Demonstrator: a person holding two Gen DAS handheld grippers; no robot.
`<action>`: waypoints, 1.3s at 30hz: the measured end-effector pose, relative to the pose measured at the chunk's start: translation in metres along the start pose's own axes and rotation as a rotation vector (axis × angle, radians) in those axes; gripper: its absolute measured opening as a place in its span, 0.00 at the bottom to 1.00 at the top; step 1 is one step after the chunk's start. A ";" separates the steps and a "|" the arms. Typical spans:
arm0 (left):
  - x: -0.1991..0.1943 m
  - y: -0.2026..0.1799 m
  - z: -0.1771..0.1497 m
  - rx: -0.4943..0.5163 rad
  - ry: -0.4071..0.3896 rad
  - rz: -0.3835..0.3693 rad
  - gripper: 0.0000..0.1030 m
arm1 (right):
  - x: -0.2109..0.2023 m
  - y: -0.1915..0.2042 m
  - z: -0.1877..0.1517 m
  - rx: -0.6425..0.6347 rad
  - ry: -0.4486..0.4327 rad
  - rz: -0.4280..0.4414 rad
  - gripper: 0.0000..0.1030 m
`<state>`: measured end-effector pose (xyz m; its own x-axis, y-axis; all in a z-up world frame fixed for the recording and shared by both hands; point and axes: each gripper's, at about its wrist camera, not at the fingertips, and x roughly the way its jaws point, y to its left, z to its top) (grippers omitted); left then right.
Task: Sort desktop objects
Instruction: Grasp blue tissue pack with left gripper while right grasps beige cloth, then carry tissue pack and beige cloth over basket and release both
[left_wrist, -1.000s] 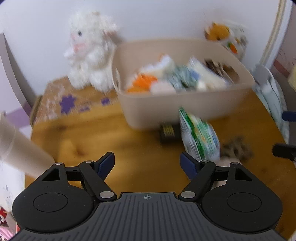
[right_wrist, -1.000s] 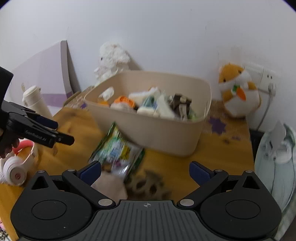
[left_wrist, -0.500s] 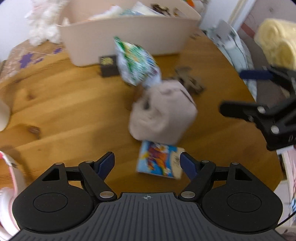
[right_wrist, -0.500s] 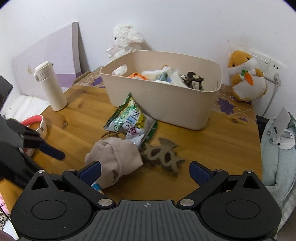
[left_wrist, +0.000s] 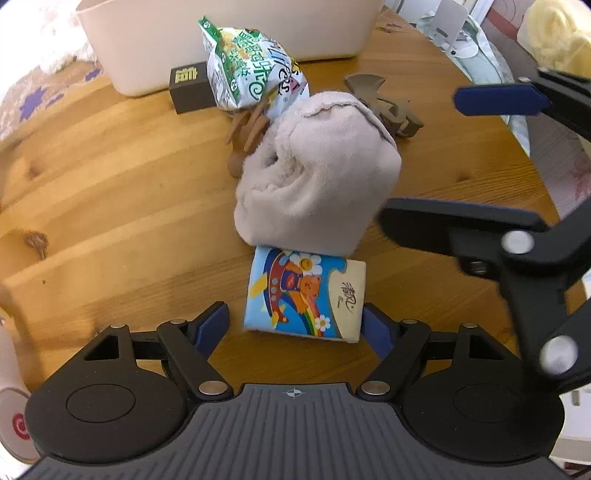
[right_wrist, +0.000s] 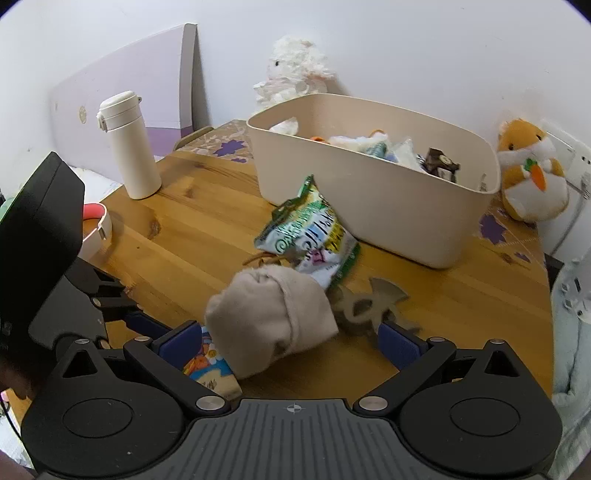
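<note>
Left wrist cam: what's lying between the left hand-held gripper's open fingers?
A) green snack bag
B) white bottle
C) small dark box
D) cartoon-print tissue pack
D: the cartoon-print tissue pack lies flat on the table between the open fingers of the left hand-held gripper.

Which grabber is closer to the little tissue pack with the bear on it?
Left. The left gripper has its open fingers on either side of the tissue pack, not squeezing it. The right gripper is open around the rolled beige sock next to the pack.
</note>
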<state>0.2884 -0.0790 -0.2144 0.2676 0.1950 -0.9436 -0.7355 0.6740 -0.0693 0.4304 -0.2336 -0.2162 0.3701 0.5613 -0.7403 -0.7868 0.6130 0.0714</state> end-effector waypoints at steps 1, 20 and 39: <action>0.000 0.000 0.000 0.001 -0.005 0.008 0.77 | 0.003 0.001 0.002 -0.008 -0.003 0.001 1.00; -0.003 0.040 0.003 -0.013 -0.075 0.061 0.67 | 0.047 0.001 0.010 -0.047 0.070 0.058 0.88; -0.007 0.055 0.006 -0.003 -0.141 0.029 0.62 | 0.031 -0.016 -0.001 0.053 0.077 0.092 0.22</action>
<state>0.2498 -0.0388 -0.2092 0.3311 0.3127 -0.8903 -0.7459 0.6646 -0.0439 0.4544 -0.2265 -0.2409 0.2570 0.5729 -0.7783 -0.7877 0.5908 0.1747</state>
